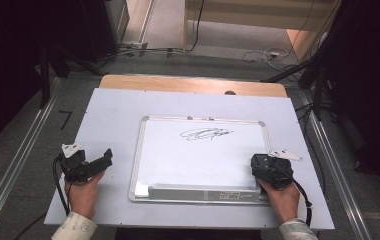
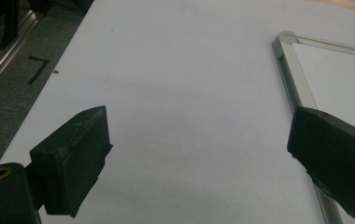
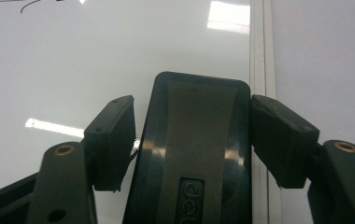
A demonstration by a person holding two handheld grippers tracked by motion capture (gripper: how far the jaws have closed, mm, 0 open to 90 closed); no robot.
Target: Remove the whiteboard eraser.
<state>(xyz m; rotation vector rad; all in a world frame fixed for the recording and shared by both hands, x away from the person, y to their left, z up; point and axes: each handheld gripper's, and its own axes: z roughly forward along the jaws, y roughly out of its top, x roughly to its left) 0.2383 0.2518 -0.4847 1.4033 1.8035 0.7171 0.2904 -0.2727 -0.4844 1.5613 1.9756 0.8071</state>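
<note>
Eraser (image 3: 192,154), long axis along the right claw (image 3: 192,140), sits between its near-closed jaws at the whiteboard's (image 1: 198,155) right edge; left claw (image 2: 199,154) gapes empty beside it.

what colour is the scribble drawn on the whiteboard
Black, on the white whiteboard; the scribble shows best in the high view.

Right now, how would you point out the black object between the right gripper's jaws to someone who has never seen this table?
Start at the framed whiteboard lying flat on the grey table. Go to its near right corner, where the right gripper sits. The eraser is the glossy black rounded block between the jaws, with a grey band and raised lettering on top; nothing else on the board is black and solid, only a thin scribble.
</note>
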